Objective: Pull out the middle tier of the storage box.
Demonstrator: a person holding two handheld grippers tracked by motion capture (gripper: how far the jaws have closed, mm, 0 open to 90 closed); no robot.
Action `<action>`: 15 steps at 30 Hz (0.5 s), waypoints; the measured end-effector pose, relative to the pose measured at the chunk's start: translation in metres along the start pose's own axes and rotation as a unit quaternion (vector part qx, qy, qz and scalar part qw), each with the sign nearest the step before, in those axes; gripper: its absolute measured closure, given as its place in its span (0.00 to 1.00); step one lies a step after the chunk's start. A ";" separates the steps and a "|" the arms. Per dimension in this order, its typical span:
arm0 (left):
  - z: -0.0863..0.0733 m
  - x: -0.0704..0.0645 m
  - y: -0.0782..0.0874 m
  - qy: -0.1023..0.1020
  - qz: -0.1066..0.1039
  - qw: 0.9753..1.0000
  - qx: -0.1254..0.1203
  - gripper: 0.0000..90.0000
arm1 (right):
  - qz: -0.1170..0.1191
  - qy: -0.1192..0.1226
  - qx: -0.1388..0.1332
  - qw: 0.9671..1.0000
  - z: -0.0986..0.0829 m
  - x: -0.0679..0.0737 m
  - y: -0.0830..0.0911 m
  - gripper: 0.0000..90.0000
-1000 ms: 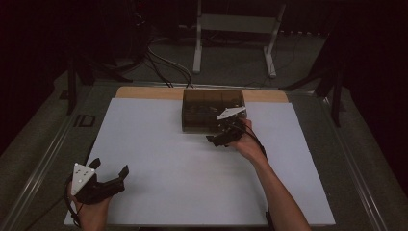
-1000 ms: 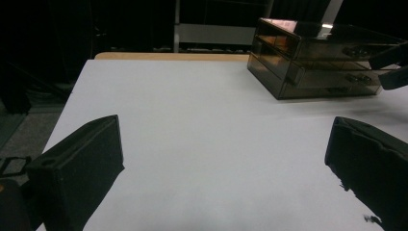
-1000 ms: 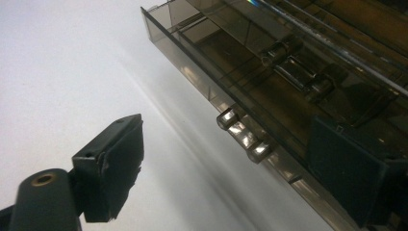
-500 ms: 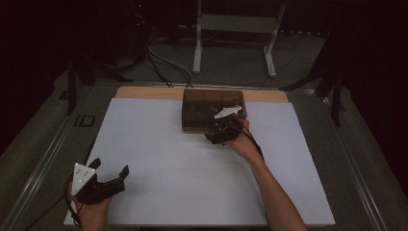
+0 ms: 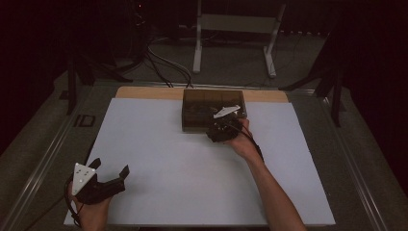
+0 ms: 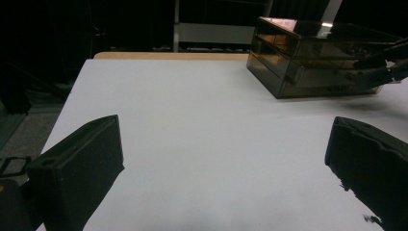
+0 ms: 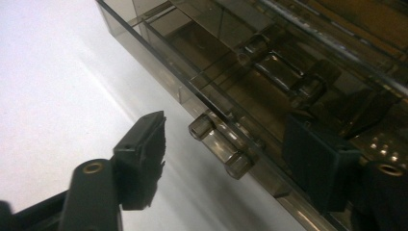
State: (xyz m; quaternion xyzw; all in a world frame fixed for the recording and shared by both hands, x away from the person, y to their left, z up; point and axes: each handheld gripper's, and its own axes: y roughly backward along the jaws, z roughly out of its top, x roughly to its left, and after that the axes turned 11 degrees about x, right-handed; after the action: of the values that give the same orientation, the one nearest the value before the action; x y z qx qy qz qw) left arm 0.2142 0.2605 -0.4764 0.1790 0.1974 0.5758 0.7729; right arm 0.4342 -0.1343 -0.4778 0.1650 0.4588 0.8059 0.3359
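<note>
Dim surroundings, bright white mat (image 5: pixel 202 163) — soft shadows, slight blur

Drawer handle (image 7: pixel 220 146) between parted jaws

One smoked-plastic drawer box (image 5: pixel 213 109) stands on one white sheet (image 5: pixel 159 159), at the sheet's far edge. On the box front, two drawer handles (image 7: pixel 220 146) are visible in the right gripper view: one at the lower drawer and one at the drawer above it. Two grippers are present: the right gripper (image 5: pixel 222 131) at the front of the box, and the left gripper (image 5: pixel 98 183) well apart from the box, toward the near left. One white metal stand (image 5: pixel 235 29) is on the floor beyond the box.
</note>
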 end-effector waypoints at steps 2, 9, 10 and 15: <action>0.000 0.000 0.000 0.000 0.000 1.000 0.000 0.01 | -0.006 0.002 0.001 1.000 0.000 0.000 0.000 0.41; 0.000 0.000 0.000 0.000 0.000 1.000 0.000 0.01 | -0.018 0.010 0.001 1.000 0.000 0.000 0.000 0.48; 0.000 0.000 0.000 0.000 0.000 1.000 0.000 0.01 | -0.020 0.011 0.001 1.000 0.000 0.001 0.000 0.48; 0.000 0.000 0.000 0.000 0.000 1.000 0.000 0.01 | -0.023 0.016 0.001 1.000 0.001 0.002 -0.002 0.48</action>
State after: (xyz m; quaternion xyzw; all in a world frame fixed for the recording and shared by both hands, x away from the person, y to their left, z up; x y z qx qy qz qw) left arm 0.2146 0.2604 -0.4765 0.1795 0.1976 0.5756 0.7729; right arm 0.4341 -0.1314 -0.4787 0.1413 0.4684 0.8002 0.3468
